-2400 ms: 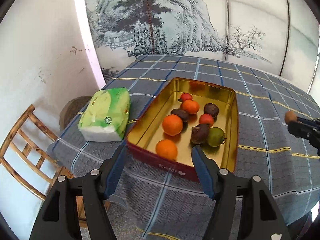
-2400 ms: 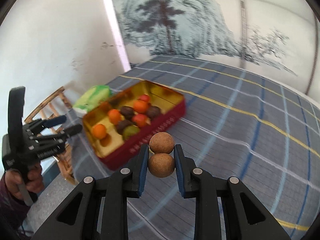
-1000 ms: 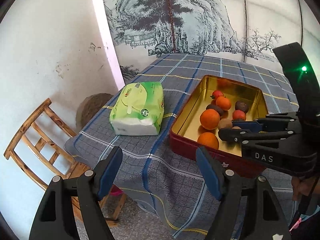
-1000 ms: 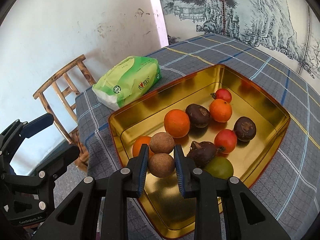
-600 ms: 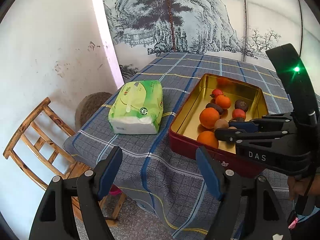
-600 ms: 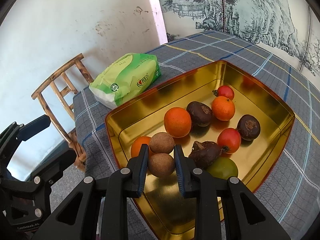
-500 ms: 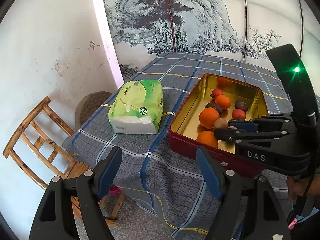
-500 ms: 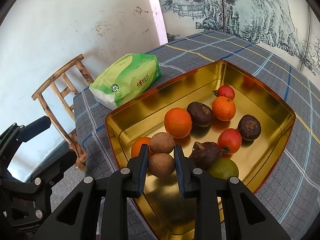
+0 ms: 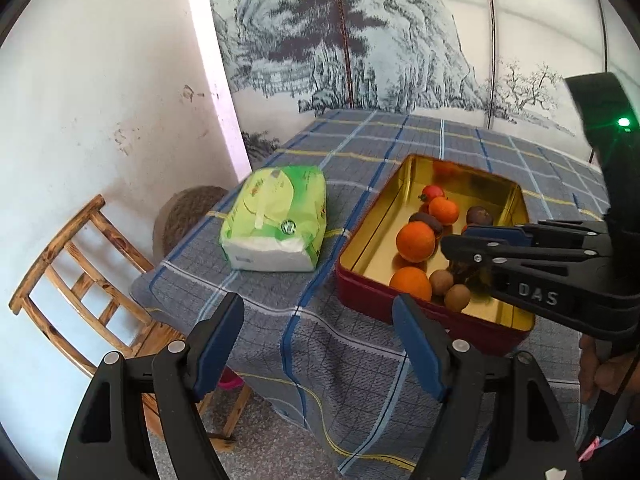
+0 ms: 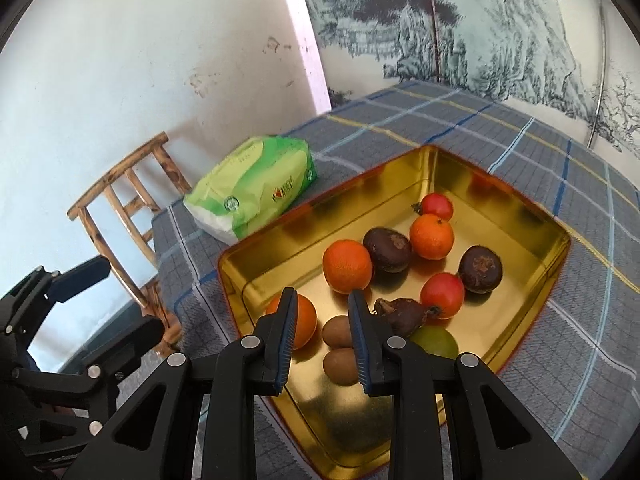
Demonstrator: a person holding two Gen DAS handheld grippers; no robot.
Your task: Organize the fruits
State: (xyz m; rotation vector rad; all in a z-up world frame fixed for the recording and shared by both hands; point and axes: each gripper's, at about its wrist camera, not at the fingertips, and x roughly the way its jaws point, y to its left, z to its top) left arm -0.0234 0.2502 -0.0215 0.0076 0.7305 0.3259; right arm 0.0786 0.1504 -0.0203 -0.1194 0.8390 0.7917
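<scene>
A gold tin tray with red outer walls holds oranges, red fruits, dark brown fruits and a green fruit. Two small brown round fruits lie on the tray floor beside an orange; they also show in the left wrist view. My right gripper is open just above them, holding nothing. My left gripper is open and empty, off the table's near corner, left of the tray.
A green tissue pack lies left of the tray on the plaid tablecloth. A wooden chair stands beside the table's corner by the white wall. A painted screen stands behind.
My right gripper has opened and let go of the two brown fruits, which now lie in the tray. The left gripper has barely moved.
</scene>
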